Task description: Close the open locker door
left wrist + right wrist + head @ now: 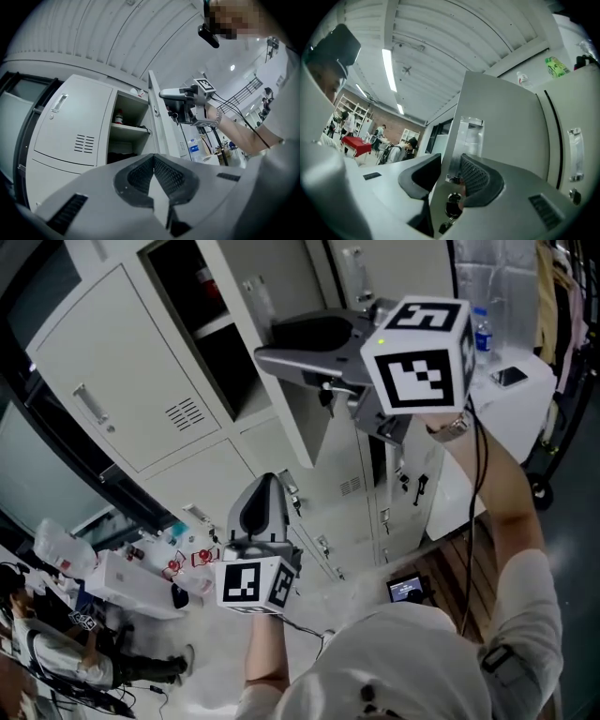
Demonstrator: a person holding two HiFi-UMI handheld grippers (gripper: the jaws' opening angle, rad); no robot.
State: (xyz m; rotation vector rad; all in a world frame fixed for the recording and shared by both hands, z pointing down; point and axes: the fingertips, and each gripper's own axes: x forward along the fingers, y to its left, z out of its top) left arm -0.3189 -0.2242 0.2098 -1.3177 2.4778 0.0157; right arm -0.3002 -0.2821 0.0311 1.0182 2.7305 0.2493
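The open white locker door (281,418) stands out from the locker, beside its dark open compartment (202,306). My right gripper (270,348) is raised to the door's free edge, one jaw on each side. In the right gripper view the door (501,122) fills the gap of this gripper (450,166), with both pads against it, just above a key in the lock (451,204) and below the metal handle (468,136). My left gripper (267,482) is held lower, away from the door, shut and empty. Its pads (153,161) meet, and it faces the door (157,122).
A closed locker door (112,381) sits left of the open compartment, with more lockers (319,540) below. A shelf with a red item (118,116) is inside. A white table with a bottle (481,334) stands right. Seated people (56,643) and clutter lie lower left.
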